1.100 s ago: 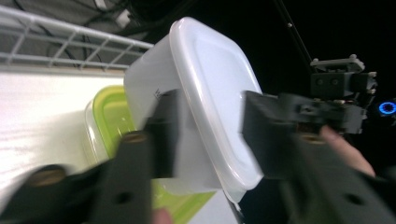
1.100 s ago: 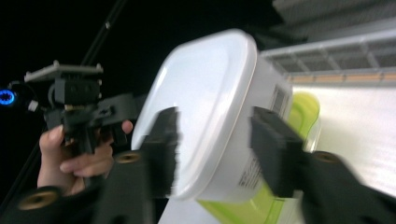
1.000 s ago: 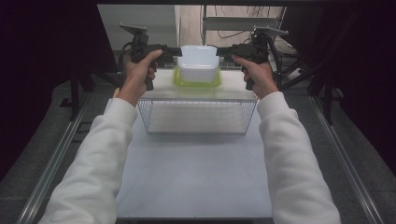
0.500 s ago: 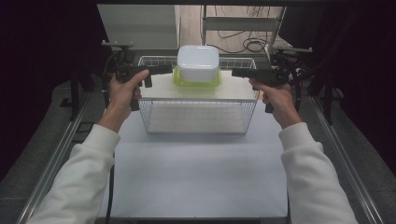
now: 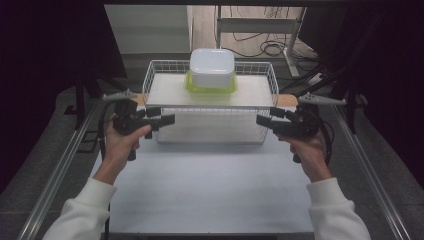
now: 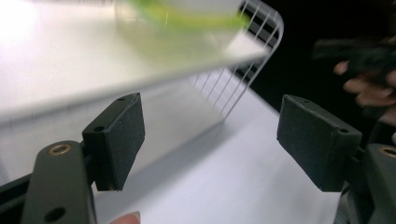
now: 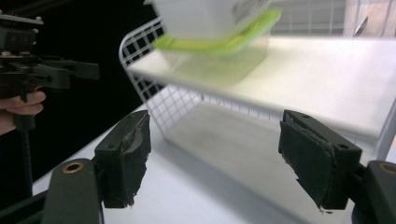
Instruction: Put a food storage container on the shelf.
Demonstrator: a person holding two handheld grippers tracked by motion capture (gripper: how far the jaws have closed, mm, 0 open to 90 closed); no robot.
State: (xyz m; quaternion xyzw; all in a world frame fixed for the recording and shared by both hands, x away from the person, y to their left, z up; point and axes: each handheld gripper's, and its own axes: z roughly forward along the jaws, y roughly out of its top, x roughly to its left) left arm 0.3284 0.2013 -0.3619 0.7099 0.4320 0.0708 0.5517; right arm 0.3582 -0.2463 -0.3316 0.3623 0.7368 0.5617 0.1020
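White green-lidded container (image 5: 212, 69) inverted on basket's shelf (image 5: 165, 90)

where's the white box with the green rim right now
In the high view, the white box sits on the board across the wire basket, at its far middle, apart from both grippers.

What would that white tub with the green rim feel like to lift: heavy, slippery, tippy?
The tub looks like thin plastic, so probably light unless filled; its contents are hidden. Its smooth, rounded sides may be slippery. It sits broad and low on the white board across the wire basket, so it seems unlikely to tip.
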